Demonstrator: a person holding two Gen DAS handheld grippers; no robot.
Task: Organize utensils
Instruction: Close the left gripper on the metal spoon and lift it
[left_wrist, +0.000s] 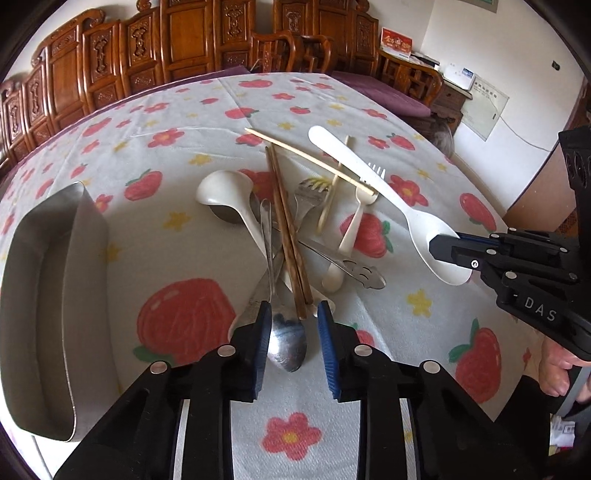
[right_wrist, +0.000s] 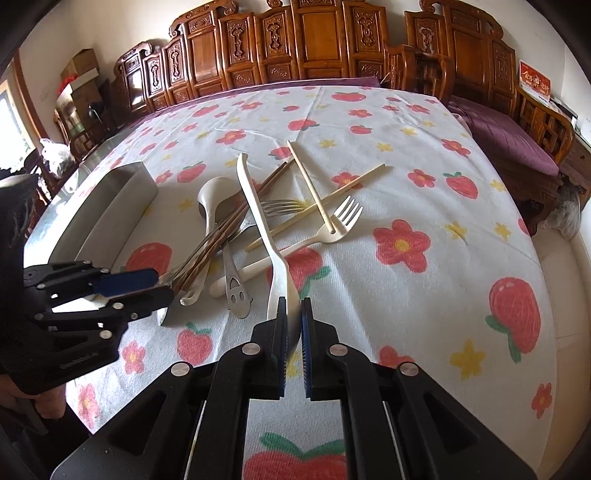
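A pile of utensils lies mid-table on the strawberry-print cloth. My right gripper is shut on the bowl of a long white plastic spoon, whose handle points away over the pile. In the left wrist view that gripper comes in from the right, holding the white spoon. My left gripper stands low over the near end of the pile. The bowl of a metal spoon and the tips of the brown chopsticks lie between its blue pads. A gap shows beside the right pad.
A steel tray stands at the left. Also in the pile are a white ladle spoon, a metal fork, a white fork, pale chopsticks and a smiley-cut metal handle. Carved wooden chairs line the far edge.
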